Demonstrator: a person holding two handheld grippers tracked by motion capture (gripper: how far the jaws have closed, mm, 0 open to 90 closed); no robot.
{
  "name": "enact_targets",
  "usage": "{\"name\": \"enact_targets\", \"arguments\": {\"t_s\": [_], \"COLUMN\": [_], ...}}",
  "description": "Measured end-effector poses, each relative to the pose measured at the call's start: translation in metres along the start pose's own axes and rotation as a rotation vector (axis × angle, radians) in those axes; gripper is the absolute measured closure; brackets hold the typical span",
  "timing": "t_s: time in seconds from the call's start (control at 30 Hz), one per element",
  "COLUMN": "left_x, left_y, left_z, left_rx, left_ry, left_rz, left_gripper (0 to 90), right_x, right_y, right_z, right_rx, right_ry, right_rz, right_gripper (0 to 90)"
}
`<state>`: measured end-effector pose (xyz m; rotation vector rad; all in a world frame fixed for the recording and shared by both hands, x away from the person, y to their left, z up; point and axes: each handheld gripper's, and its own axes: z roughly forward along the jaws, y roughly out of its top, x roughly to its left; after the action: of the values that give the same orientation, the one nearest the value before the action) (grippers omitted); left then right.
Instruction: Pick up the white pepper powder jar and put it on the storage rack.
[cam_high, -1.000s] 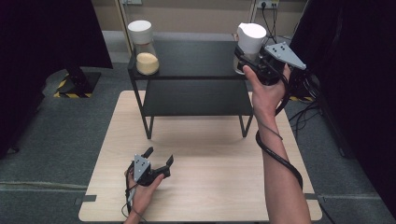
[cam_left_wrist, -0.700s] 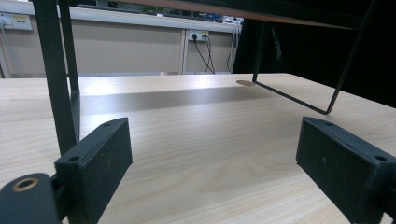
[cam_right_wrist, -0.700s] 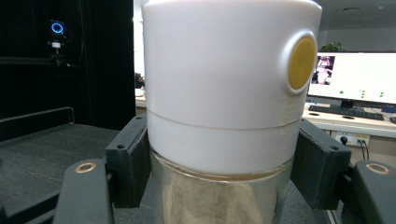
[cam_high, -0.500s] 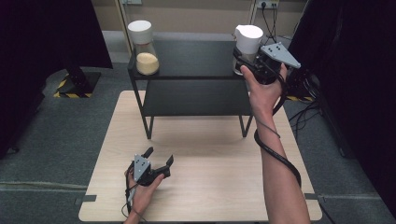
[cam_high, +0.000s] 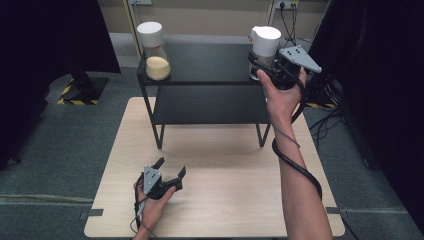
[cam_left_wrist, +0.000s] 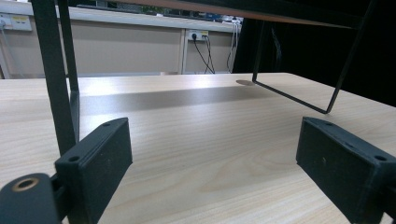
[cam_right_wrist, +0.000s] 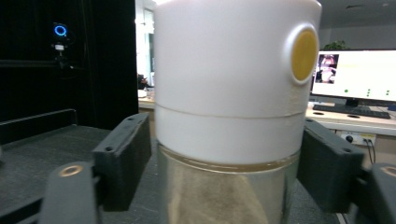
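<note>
Released within the last half second, the white-lidded jar (cam_high: 264, 49) is now flanked by the right gripper (cam_high: 260, 64), whose jaws have just been opening and stand a little clear of its sides in the right gripper view. It has been set at the right end of the black shelf (cam_high: 210, 62), upright. Glass below, smooth plastic above: likely weighty, slippery and breakable, so a hold low on the glass body is judged safest. The left gripper (cam_high: 169, 170) is kept wide open, empty, on the table (cam_high: 240, 165).
</note>
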<state>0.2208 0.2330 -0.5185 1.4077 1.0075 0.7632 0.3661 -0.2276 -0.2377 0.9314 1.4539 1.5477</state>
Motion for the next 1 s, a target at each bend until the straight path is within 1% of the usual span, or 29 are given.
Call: {"name": "enact_targets", "arguments": {"t_s": [0.13, 0.2, 0.3, 0.4, 0.63, 0.8, 1.0], "left_x": [0.000, 0.000, -0.001, 0.000, -0.001, -0.001, -0.001], "left_y": [0.000, 0.000, 0.000, 0.000, 0.000, 0.000, 0.000], "left_z": [0.000, 0.000, 0.000, 0.000, 0.000, 0.000, 0.000], "left_rx": [-0.001, -0.001, -0.001, -0.002, -0.002, -0.002, 0.000], "left_ry": [0.001, 0.001, 0.001, 0.002, 0.002, 0.002, 0.002], "left_rz": [0.002, 0.003, 0.005, 0.004, 0.004, 0.006, 0.006], "left_gripper": [10.0, 10.0, 10.0, 10.0, 10.0, 10.0, 10.0], "right_x": [0.000, 0.000, -0.002, -0.002, -0.004, -0.004, -0.005], "right_y": [0.002, 0.003, 0.004, 0.003, -0.004, -0.008, -0.013], "right_z": [-0.004, -0.007, -0.011, -0.015, -0.028, -0.038, -0.049], "right_rx": [0.005, -0.004, 0.003, 0.004, -0.009, -0.023, -0.025], "right_ry": [0.012, 0.014, 0.027, 0.031, 0.043, 0.051, 0.074], "right_rz": [0.005, 0.001, 0.015, 0.004, 0.012, 0.004, 0.004], "right_gripper": [15.6, 14.0, 11.1, 10.0, 9.2, 9.1, 8.8]}}
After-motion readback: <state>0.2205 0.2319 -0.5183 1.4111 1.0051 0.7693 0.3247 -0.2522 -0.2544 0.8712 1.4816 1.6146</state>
